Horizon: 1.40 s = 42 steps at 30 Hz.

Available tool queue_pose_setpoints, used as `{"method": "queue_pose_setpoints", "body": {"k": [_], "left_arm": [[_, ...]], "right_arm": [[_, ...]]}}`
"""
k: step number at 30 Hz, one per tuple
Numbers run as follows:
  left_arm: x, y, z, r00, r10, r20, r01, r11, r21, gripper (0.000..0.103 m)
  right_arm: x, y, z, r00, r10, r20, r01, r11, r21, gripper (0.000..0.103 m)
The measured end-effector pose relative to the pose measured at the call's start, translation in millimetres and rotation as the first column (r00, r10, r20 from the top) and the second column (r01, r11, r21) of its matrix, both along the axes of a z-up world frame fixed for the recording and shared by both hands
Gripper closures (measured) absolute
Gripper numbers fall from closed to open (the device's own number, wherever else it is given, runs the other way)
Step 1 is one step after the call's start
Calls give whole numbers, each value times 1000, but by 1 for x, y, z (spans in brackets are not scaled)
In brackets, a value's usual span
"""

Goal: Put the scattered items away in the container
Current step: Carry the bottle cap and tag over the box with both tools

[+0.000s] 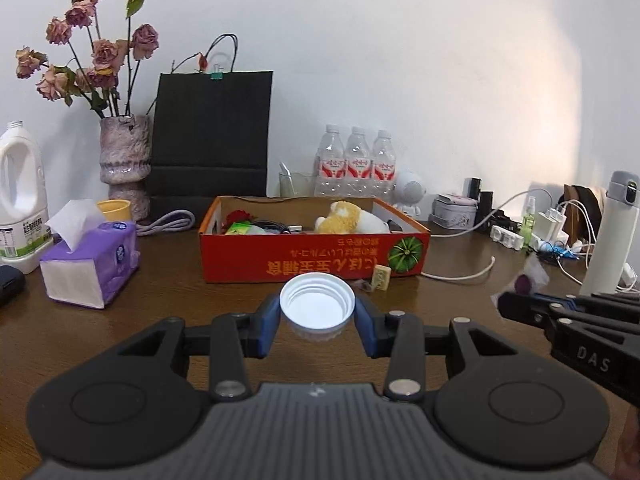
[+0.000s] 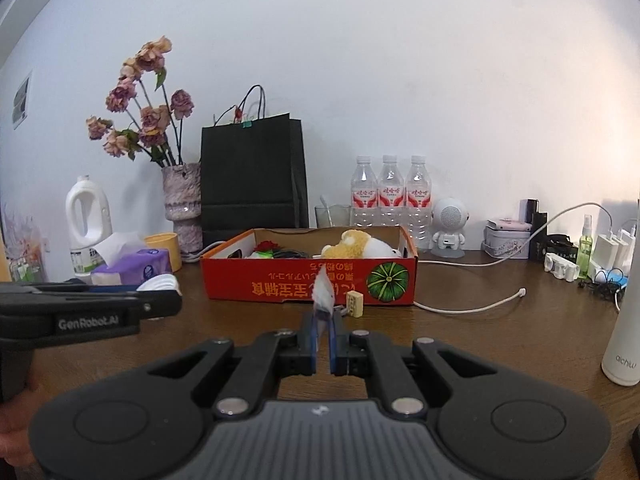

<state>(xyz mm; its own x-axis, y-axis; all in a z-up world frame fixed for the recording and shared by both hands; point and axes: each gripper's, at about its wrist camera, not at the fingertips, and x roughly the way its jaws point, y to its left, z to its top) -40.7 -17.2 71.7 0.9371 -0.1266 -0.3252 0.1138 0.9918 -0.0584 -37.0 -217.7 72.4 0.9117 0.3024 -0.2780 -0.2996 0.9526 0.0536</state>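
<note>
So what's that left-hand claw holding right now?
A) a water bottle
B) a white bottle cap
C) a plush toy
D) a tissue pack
B: in the left wrist view the left gripper has its blue pads pressed on either side of a white bottle cap, in front of the red cardboard box.

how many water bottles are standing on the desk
3. The clear plastic water bottles with red labels stand side by side against the wall behind the red cardboard box: left, middle, right. None appear hidden.
</note>
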Motion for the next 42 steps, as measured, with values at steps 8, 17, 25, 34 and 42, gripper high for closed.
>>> {"method": "queue_pose_setpoints", "body": {"k": [8,17,25,34,42], "left_arm": [[-21,9,12,982,74,176,-72,997,-17,62],[52,6,43,956,82,281,-87,996,5,62],[219,-4,56,974,73,213,-80,997,23,62],[361,27,29,924,26,-381,-67,993,-93,62],[408,16,-3,813,-29,-582,-41,993,-107,52]], "right_arm": [[-6,-11,14,993,-41,107,37,998,43,98],[82,3,56,988,4,157,-6,1000,14,98],[257,33,78,998,24,53,-28,997,75,97],[416,35,41,821,92,-564,-42,994,102,97],[459,39,-5,649,25,-760,-52,999,-12,76]]}}
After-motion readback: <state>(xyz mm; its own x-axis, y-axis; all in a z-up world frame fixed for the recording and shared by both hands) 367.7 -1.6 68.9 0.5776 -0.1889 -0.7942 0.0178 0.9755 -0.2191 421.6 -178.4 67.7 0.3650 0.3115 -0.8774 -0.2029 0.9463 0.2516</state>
